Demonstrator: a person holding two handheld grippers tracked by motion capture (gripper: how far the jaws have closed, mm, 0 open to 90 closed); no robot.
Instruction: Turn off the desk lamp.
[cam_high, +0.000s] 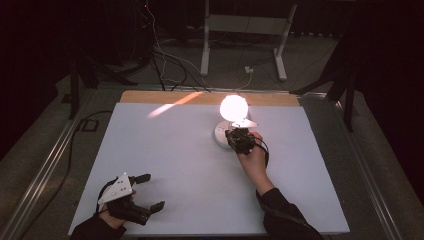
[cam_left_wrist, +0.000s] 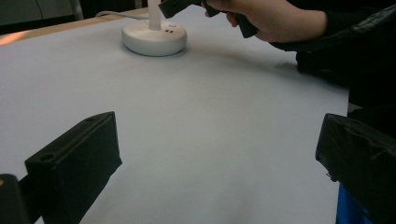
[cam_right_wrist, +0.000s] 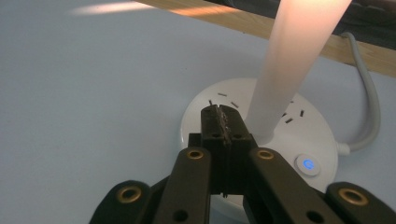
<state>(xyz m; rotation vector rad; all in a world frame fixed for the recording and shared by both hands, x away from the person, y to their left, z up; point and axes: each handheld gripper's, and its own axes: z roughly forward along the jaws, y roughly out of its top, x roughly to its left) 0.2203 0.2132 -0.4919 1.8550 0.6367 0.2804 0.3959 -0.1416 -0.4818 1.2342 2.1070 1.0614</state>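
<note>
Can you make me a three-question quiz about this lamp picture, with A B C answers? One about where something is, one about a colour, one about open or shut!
1. Where is the right hand-held gripper?
A. Over the lamp's round base
B. At the table's near left corner
C. On the floor

2. What colour is the little lit button on the base?
A. Red
B. Blue
C. Green

3. How are the left hand-held gripper's jaws?
A. Pressed together
B. Holding the lamp
C. Wide apart with nothing between

Answers: 1 A, its closed jaws sit over the white base beside the stem. 2 B, it glows blue. 3 C, only bare table between them.
</note>
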